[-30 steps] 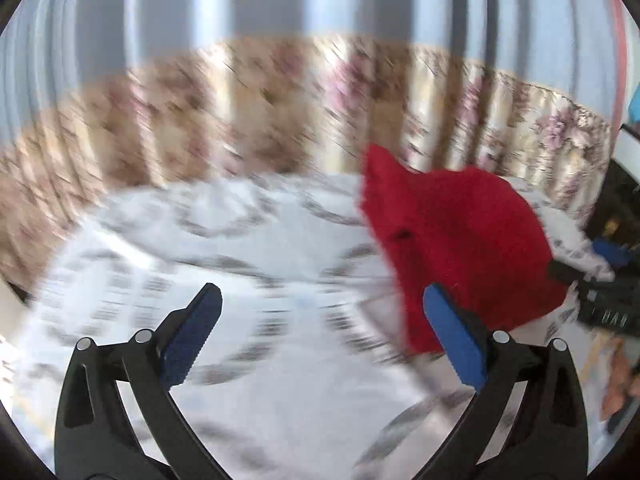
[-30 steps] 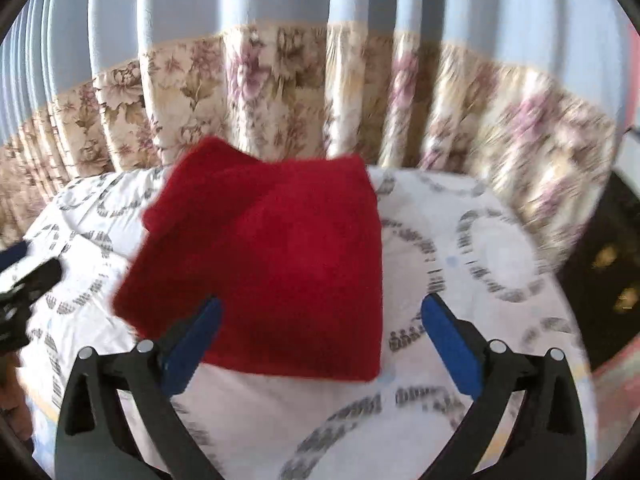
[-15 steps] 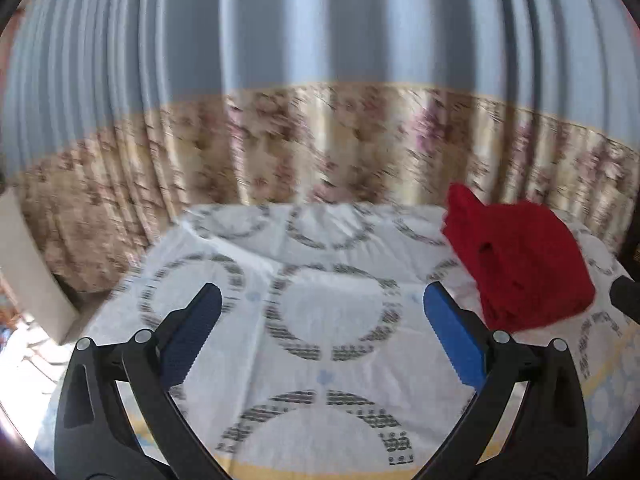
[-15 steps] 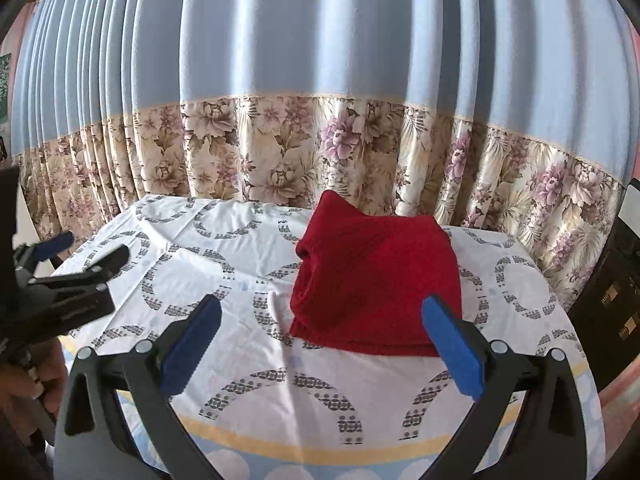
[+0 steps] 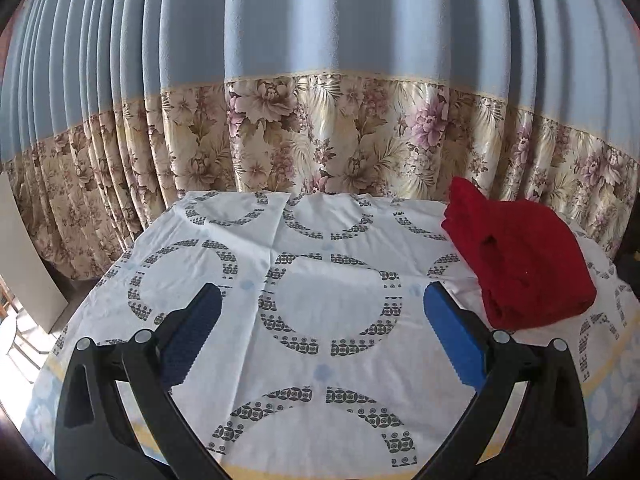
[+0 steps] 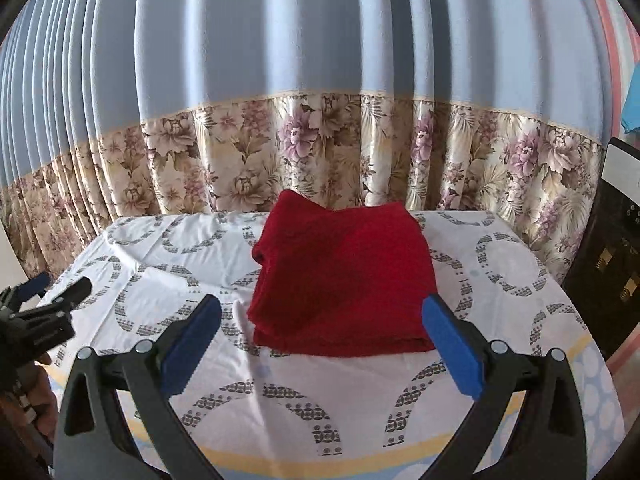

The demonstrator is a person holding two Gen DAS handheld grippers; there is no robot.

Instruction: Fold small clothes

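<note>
Red garment [image 6: 344,284] lies folded square on table [image 6: 500,320], ahead of right gripper [image 6: 320,344]. Both grippers' jaws wide apart, empty; left gripper [image 5: 320,340] off to its side. Folding looks finished.

Red folded garment [image 6: 344,280] lay on tablecloth [image 6: 500,360] | right gripper [image 6: 320,344] gaped empty, near side of garment | left gripper [image 6: 44,308] left of garment, apart | curtain [image 6: 320,120] behind garment

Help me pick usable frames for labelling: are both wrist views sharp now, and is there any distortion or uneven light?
Left wrist view: sharp, fisheye bends the curtain, red garment evenly lit. Right wrist view: sharp too, same bowing at the edges, soft shadow bands on the curtain, no glare on the tablecloth.
</note>
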